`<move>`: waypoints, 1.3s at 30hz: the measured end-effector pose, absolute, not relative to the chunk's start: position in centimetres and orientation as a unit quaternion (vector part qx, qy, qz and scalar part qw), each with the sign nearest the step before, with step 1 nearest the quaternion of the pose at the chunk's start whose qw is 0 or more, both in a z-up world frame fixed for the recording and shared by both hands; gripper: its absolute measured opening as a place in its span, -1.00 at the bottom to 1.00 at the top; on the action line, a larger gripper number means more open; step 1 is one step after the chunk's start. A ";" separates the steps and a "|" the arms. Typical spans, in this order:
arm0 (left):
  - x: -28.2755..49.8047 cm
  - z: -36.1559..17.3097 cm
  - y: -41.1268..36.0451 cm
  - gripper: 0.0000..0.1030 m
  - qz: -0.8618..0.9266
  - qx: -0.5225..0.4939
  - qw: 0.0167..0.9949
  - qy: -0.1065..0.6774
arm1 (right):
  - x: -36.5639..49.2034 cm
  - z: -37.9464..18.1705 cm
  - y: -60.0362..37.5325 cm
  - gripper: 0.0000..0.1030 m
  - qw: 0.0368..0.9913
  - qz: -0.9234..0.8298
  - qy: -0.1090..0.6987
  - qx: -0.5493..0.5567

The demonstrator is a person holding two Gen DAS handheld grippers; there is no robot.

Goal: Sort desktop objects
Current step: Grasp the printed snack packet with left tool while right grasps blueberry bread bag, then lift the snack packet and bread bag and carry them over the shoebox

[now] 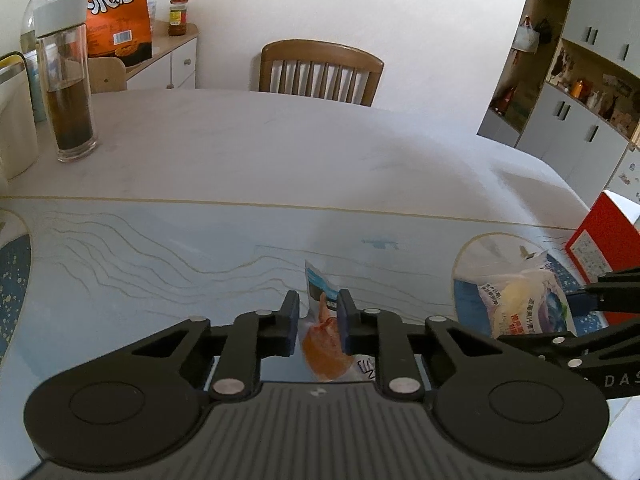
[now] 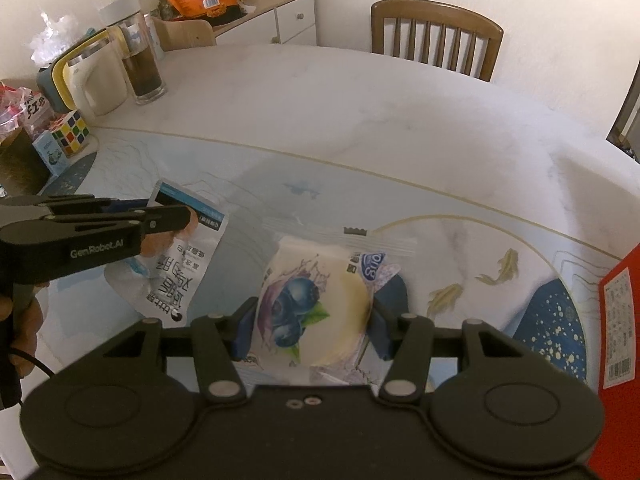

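I have a packet in each gripper, so I judge the step in hand is the pickup, with both snacks still down on the mat [image 2: 360, 184]. My left gripper [image 1: 318, 320] has its jaws nearly together, pinched on the thin chicken packet [image 1: 324, 340], which lies on the mat left of the blueberry pastry [image 2: 316, 300]. My right gripper [image 2: 310, 326] has its jaws about halfway apart, clamped on the pastry's two sides; the pastry sits just in front of me, mid-mat. No earlier view is on hand, so I read both grips only from how the pads sit against the wrappers. Next I would lift both clear and carry each to wherever its kind belongs, which I cannot tell from here; the soft wrappers may sag or slip, so the lift calls for a slow, level rise. Right of the pastry stands a red box [image 2: 618, 320], close enough to catch my right hand on an outward swing. Far left of the pastry I see a Rubik's cube [image 2: 72, 130], a kettle [image 2: 94, 80] and a glass bottle [image 2: 140, 60] holding dark liquid. Beyond the table a chair [image 2: 436, 36] stands well away.
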State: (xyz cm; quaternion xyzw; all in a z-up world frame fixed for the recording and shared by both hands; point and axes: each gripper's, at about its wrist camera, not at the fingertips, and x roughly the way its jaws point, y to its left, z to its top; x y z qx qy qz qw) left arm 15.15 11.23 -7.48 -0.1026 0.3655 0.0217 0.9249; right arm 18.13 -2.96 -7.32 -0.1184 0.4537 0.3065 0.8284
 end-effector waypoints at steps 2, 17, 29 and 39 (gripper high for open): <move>15.0 -7.3 11.1 -0.78 0.017 -0.104 0.925 0.364 | 17.9 -7.2 -3.1 0.06 0.829 0.306 0.453 -0.118; 14.1 -6.7 10.8 -0.87 0.005 -0.130 0.923 0.362 | 17.0 -6.6 -4.4 0.06 0.832 0.305 0.449 -0.116; 12.2 -5.8 10.1 -0.88 -0.012 -0.158 0.921 0.356 | 16.0 -5.2 -6.2 0.06 0.834 0.305 0.443 -0.122; 10.5 -4.6 9.2 -0.88 -0.023 -0.167 0.922 0.348 | 15.3 -4.2 -7.5 0.05 0.836 0.309 0.438 -0.121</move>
